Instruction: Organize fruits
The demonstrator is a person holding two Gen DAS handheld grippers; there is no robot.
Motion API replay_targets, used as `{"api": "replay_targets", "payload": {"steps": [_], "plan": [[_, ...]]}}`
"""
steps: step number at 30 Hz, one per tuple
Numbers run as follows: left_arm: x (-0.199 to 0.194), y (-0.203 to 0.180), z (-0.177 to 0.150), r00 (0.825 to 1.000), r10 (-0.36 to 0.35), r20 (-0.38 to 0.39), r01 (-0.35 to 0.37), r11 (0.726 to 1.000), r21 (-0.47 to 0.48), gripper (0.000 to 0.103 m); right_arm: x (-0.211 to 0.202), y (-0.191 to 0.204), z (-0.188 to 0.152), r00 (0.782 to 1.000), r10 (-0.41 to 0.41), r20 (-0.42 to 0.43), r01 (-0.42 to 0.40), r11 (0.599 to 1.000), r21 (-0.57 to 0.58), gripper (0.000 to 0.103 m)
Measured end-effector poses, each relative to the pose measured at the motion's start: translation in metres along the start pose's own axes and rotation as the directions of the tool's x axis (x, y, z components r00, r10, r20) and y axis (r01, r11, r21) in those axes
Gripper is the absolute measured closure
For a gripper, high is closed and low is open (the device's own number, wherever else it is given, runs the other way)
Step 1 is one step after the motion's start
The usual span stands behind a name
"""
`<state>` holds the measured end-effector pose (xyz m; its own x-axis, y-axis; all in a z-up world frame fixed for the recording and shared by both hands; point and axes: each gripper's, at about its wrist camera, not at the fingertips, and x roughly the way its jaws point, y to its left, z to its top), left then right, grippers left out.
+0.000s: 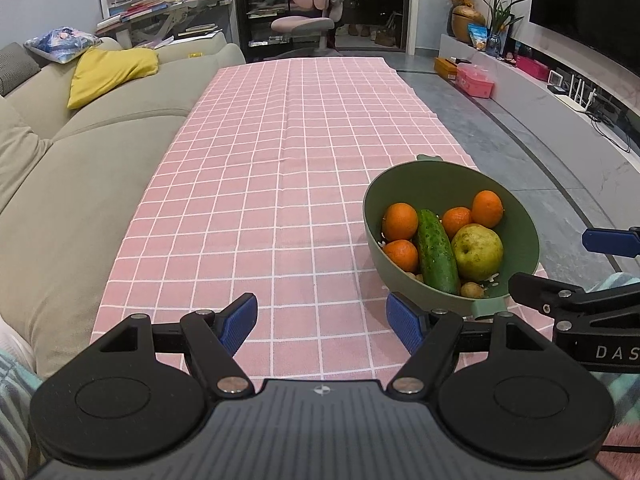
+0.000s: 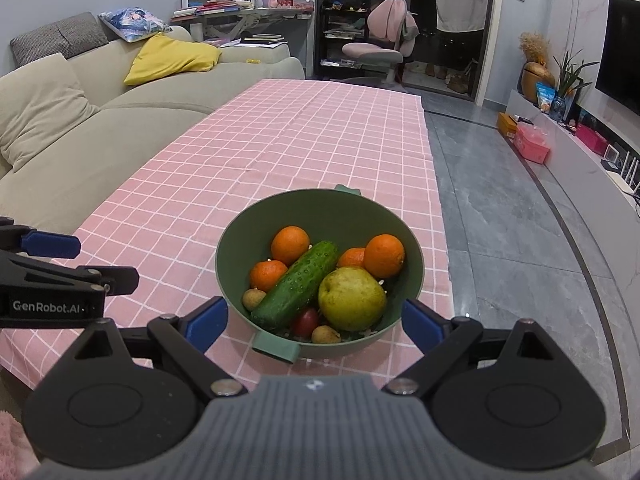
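A green bowl stands on the pink checked tablecloth near the table's near right corner; it also shows in the left wrist view. It holds several oranges, a cucumber, a yellow-green pear, a small red fruit and small brown longans. My right gripper is open and empty, its fingers on either side of the bowl's near rim. My left gripper is open and empty over the cloth, left of the bowl.
A beige sofa with a yellow cushion runs along the table's left side. Grey tiled floor and a low TV shelf lie to the right. A pink chair stands beyond the far end.
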<state>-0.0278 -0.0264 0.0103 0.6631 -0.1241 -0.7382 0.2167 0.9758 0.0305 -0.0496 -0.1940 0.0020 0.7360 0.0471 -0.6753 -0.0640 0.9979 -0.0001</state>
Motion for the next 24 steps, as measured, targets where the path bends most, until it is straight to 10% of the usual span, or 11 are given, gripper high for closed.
{"api": "replay_targets", "payload": {"steps": [24], "plan": [[-0.0008, -0.0001, 0.001, 1.0, -0.003, 0.001, 0.003, 1.0, -0.003, 0.017, 0.0031, -0.0007, -0.0014, 1.0, 0.001, -0.009, -0.002, 1.0, -0.029, 0.012]]}}
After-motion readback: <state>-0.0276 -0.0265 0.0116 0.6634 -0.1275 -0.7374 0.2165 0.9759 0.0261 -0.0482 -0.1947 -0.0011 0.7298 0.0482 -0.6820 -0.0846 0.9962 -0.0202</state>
